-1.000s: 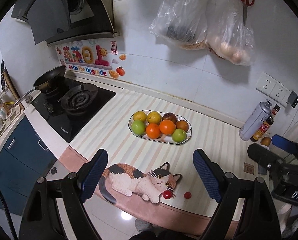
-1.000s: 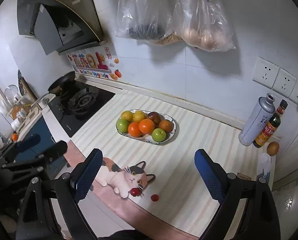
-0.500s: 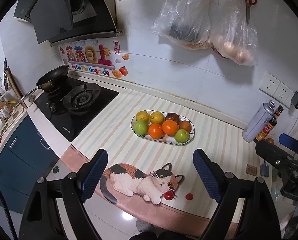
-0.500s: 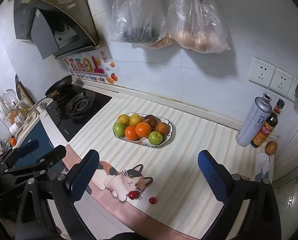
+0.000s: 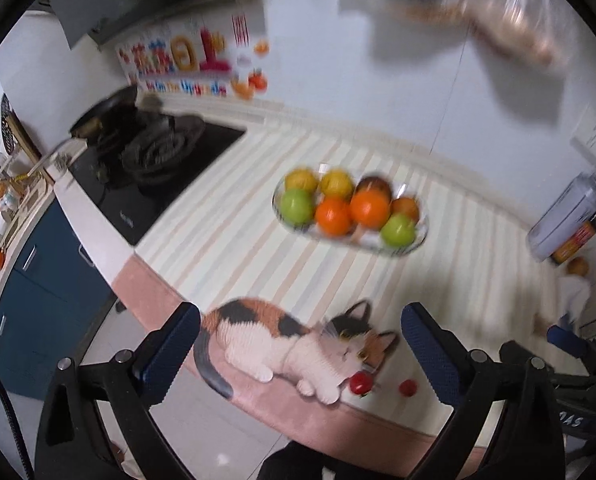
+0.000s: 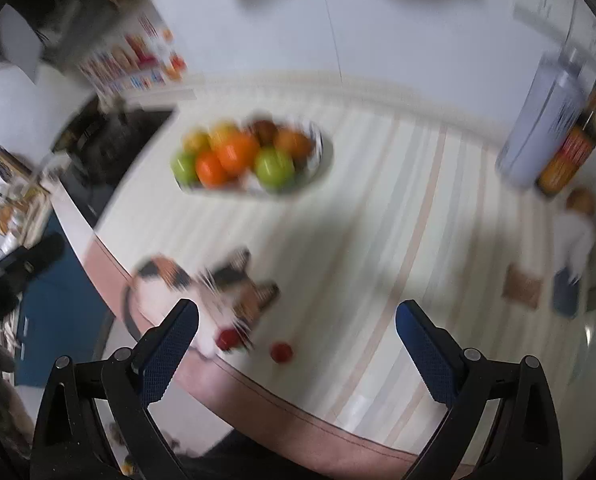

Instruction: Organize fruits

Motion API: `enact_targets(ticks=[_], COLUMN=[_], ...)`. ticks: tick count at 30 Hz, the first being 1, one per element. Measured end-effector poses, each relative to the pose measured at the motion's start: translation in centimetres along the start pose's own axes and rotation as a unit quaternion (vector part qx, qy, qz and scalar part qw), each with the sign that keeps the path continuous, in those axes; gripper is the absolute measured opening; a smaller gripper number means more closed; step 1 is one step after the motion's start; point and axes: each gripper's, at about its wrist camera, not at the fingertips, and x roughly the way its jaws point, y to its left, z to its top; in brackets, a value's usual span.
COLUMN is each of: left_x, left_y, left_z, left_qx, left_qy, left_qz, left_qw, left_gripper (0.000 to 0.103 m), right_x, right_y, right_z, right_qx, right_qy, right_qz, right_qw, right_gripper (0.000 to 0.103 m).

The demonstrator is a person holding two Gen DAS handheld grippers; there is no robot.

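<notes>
An oval glass plate [image 5: 411, 242] holding several oranges, green apples and yellow fruits sits mid-counter; it also shows in the right wrist view [image 6: 321, 152]. Two small red cherry tomatoes [image 5: 359, 383] [image 5: 408, 388] lie near the counter's front edge by a cat picture [image 5: 290, 340]; the right wrist view shows them too [image 6: 228, 339] [image 6: 280, 352]. My left gripper [image 5: 299, 346] is open and empty above the front edge. My right gripper [image 6: 296, 340] is open and empty, just above the tomatoes. Both views are blurred.
A gas hob with a pan [image 5: 146, 152] is at the left. A spray can [image 5: 565, 216] and a sauce bottle [image 6: 573, 148] stand at the right wall, with a brown round fruit [image 6: 581, 200] beside them. Bags hang on the wall above.
Both grippers have moved down and forward toward the counter's front edge; the right one tilted sharply down over the two tomatoes. Both stay open.
</notes>
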Motion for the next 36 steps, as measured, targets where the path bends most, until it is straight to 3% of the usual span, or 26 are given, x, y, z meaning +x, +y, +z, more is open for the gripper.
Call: enact_targets(ticks=[4, 10, 15, 18, 24, 28, 30, 33, 35, 36], left_x=[5.3, 11.1, 13.2, 14.1, 14.1, 14.7, 15.5, 16.5, 17.3, 17.7], left_y=[-0.7, -0.9, -0.7, -0.6, -1.3, -2.8, -3.9, -5.2, -6.0, -6.3], left_z=[-1.7, -4.5, -6.1, -6.9, -7.9, -8.6, -9.0, -9.4, -9.7, -9.8], left_qx=[0.017, 0.021, 0.017, 0.01, 0.017, 0.033, 0.039, 0.049, 0.055, 0.056], left_qy=[0.064, 0.144, 0.172, 0.19, 0.194, 0.21, 0.221, 0.235, 0.247, 0.252], left_qz=[0.02, 0.022, 0.022, 0.01, -0.033, -0.067, -0.087, -0.101, -0.11, -0.116], left_qw=[0.9976, 0.9891, 0.9846, 0.9816, 0.9803, 0.9748, 0.9705, 0.9654, 0.9612, 0.9592], left_gripper=[0.103, 0.103, 0.103, 0.103, 0.103, 0.101, 0.095, 0.076, 0.055, 0.05], right_x=[6.6, 13.2, 15.9, 16.1, 15.0, 13.8, 13.5, 13.5, 13.5, 13.4], right_y=[-0.7, 0.0, 1.5, 2.3, 1.1, -0.6, -1.3, -1.9, -2.3, -2.4], right_z=[-2.1, -4.6, -5.8, -6.2, -6.2, -6.0, -6.0, -6.1, -6.3, -6.4], right_qx=[0.003, -0.022, -0.048, -0.075, -0.056, -0.035, -0.028, -0.017, -0.012, -0.011], right_qy=[0.064, 0.115, 0.138, 0.13, 0.116, 0.106, 0.103, 0.105, 0.105, 0.105], right_qz=[0.015, 0.024, 0.039, 0.034, 0.031, 0.026, 0.022, 0.019, 0.018, 0.018], right_qw=[0.998, 0.993, 0.989, 0.988, 0.991, 0.993, 0.994, 0.994, 0.994, 0.994], right_gripper=[0.097, 0.066, 0.045, 0.031, 0.029, 0.029, 0.029, 0.029, 0.029, 0.029])
